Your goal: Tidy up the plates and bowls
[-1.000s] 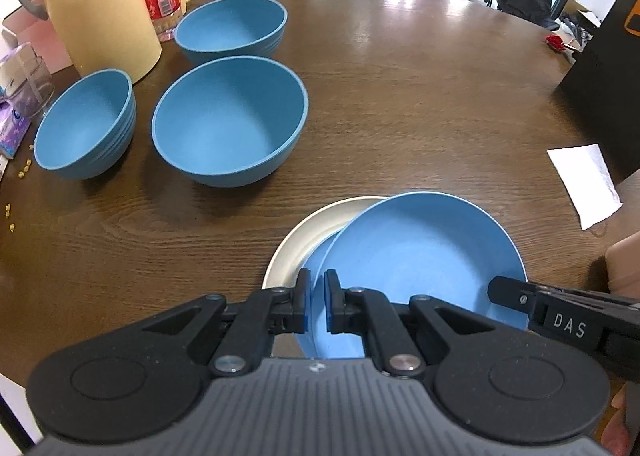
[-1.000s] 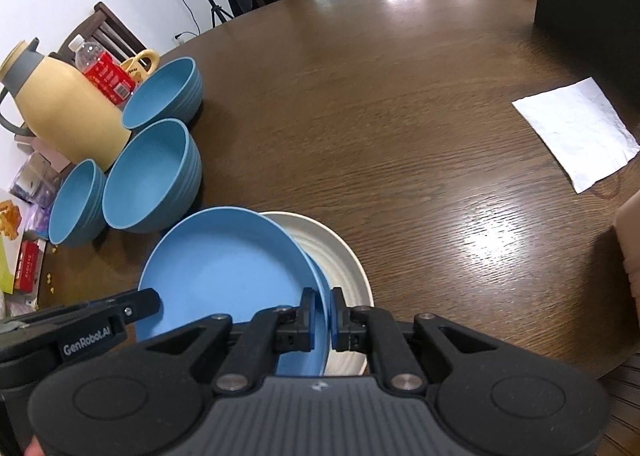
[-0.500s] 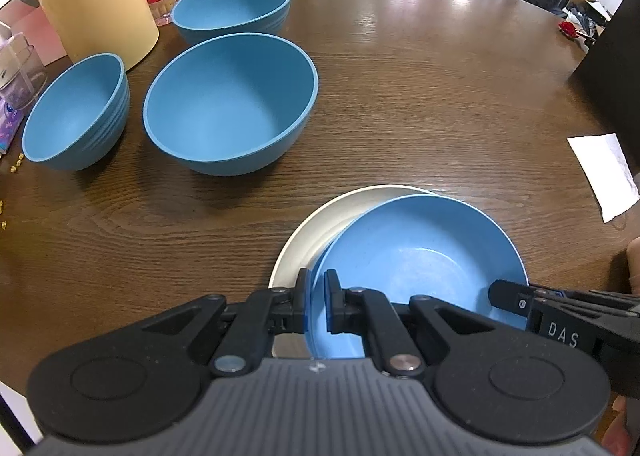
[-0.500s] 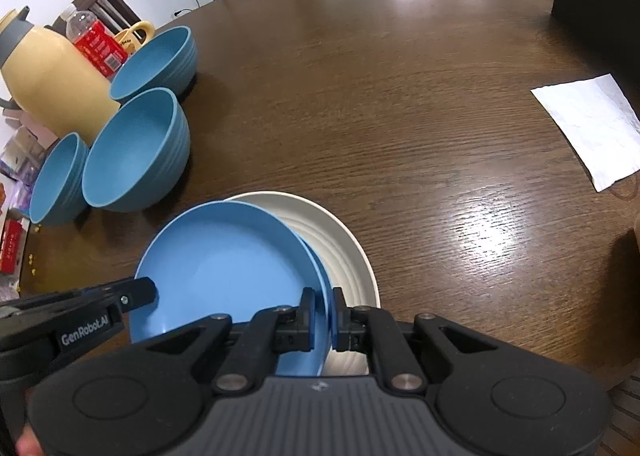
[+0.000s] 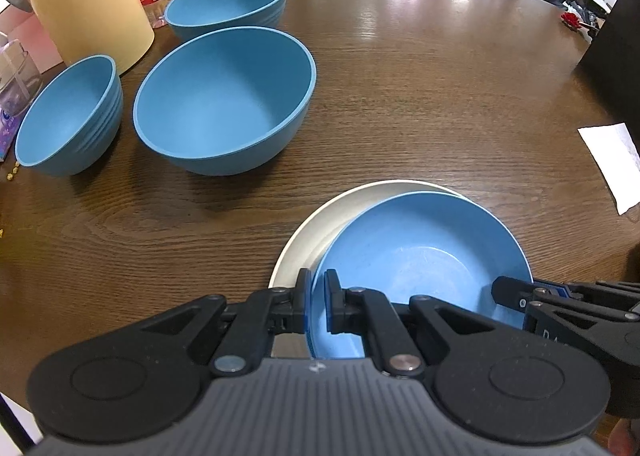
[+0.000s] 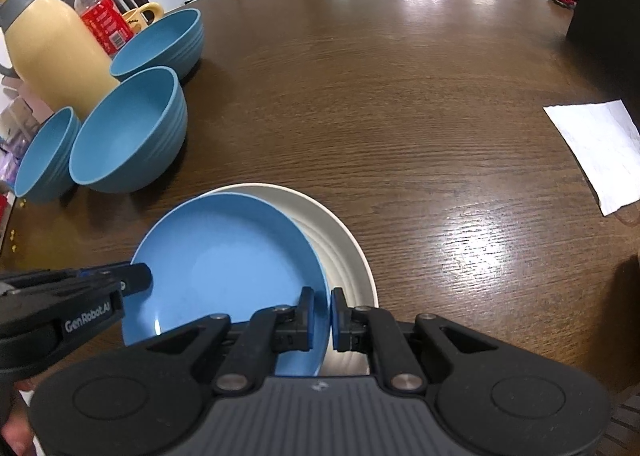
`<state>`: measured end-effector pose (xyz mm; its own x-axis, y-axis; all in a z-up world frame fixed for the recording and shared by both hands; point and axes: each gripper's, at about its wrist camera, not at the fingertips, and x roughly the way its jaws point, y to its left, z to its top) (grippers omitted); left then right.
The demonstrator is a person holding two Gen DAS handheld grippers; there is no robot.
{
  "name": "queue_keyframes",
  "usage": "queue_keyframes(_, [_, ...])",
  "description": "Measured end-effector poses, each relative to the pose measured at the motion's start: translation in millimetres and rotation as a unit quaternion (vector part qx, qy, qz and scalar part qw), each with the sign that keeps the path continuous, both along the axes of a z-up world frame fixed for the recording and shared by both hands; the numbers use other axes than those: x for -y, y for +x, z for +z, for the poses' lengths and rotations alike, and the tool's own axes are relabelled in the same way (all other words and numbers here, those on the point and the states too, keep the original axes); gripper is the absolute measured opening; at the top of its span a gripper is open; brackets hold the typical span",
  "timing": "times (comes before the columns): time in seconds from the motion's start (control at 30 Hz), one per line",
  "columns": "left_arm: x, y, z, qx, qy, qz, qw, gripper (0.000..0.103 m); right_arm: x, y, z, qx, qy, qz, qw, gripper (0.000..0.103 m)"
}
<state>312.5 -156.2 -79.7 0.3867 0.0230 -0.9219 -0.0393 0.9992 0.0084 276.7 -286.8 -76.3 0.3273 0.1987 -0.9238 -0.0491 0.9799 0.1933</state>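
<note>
Pinching blue plate [image 5: 424, 252], both tools

"GenRobot.AI" stands in white on the left tool [image 6: 136, 283] (bottle label unreadable).

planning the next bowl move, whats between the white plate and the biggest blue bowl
Nothing: only bare table separates the white plate from the biggest blue bowl, clearest in the left wrist view.

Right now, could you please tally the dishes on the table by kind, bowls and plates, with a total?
Blue bowls: 3, namely the large bowl, the small bowl and the far bowl
Blue plates: 1, the blue plate
White plates: 1, the white plate beneath it
Total: 5
</note>
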Motion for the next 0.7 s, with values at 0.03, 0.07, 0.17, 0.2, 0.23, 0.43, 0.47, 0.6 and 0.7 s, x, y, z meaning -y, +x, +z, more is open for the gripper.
queue_keyframes(0.03, [0.8, -1.0, 0.0, 0.001, 0.000, -0.001, 1.0000, 0.007, -0.4, 0.1, -0.8, 0.001, -0.001, 0.001, 1.000, 0.008])
queue_keyframes(0.07, [1.4, -2.2, 0.3, 0.001, 0.001, -0.001, 1.0000, 0.007, -0.9, -0.4, -1.7, 0.001, -0.002, 0.001, 1.000, 0.008])
queue_keyframes(0.17, [3.4, -2.8, -0.2, 0.004, 0.005, -0.003, 1.0000, 0.007, -2.8, -0.3, -3.6, 0.000, -0.004, 0.005, 1.000, 0.009])
queue_keyframes(0.2, [4.6, -3.3, 0.3, 0.005, 0.006, -0.004, 1.0000, 0.007, -4.0, -0.3, -3.8, 0.002, -0.007, 0.008, 1.000, 0.009])
queue_keyframes(0.23, [4.7, -3.2, 0.0, 0.006, 0.007, -0.004, 0.9999, 0.007, -5.0, -0.4, -3.9, 0.004, -0.009, 0.010, 1.000, 0.009])
queue_keyframes(0.43, [7.4, -4.1, -1.5, 0.008, 0.013, -0.008, 0.9998, 0.007, -7.8, 0.8, -5.7, 0.006, -0.016, 0.016, 1.000, 0.010])
queue_keyframes(0.47, [8.1, -4.8, -1.5, 0.008, 0.014, -0.008, 0.9998, 0.007, -8.3, 0.8, -6.3, 0.007, -0.019, 0.017, 1.000, 0.010])
queue_keyframes(0.6, [11.3, -6.9, -2.2, 0.011, 0.023, -0.012, 0.9996, 0.007, -11.9, -1.0, -7.9, 0.009, -0.025, 0.022, 0.999, 0.010])
queue_keyframes(0.7, [12.2, -7.0, -3.3, 0.011, 0.026, -0.012, 0.9995, 0.007, -14.2, -2.3, -8.8, 0.008, -0.025, 0.023, 0.999, 0.010])
